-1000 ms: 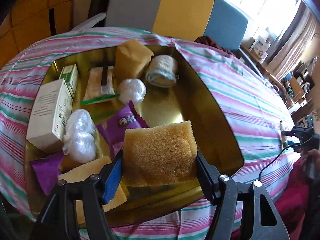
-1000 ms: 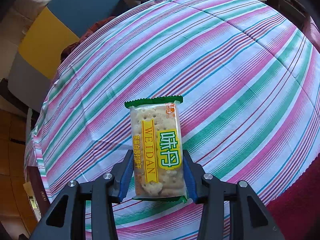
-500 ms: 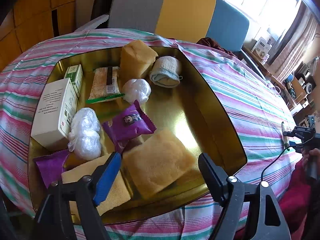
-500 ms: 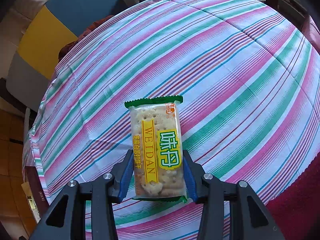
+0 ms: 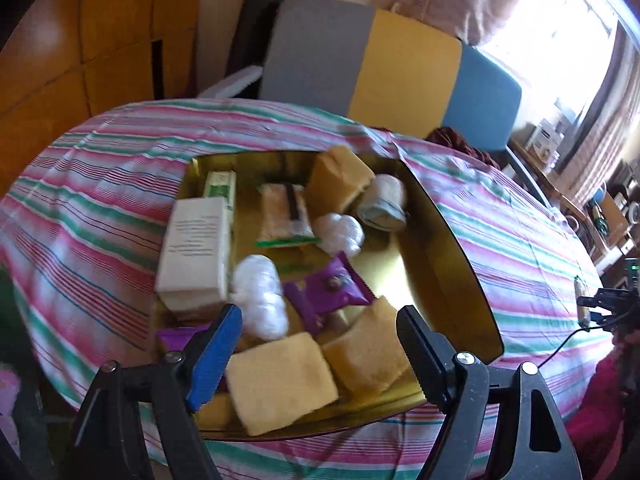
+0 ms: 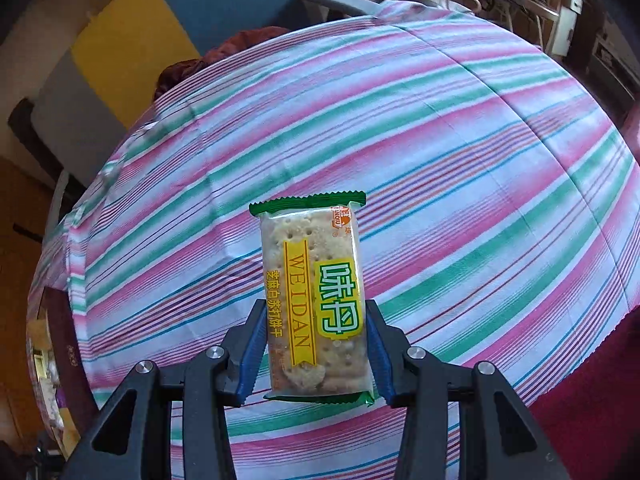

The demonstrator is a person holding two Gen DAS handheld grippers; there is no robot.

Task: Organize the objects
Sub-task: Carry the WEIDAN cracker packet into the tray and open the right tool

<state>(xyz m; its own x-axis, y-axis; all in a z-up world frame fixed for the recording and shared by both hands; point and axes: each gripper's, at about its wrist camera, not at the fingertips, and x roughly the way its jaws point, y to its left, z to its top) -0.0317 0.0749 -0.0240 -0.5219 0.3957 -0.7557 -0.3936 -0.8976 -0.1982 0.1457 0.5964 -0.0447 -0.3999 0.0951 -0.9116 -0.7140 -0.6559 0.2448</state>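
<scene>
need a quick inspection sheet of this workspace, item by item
surface: table under a pink, green and white striped cloth.
job's things: gold metal tray holding yellow sponge blocks, a white carton, white plastic-wrapped balls, purple snack packets, a cracker packet and a rolled bandage.
clutter: nothing seen on the cloth outside the tray.
grippers: left gripper open and empty above the tray; right gripper shut on a green-edged cracker pack.
cables: black cable at the table's right edge.
surroundings: grey, yellow and blue chair back; bright window.
</scene>
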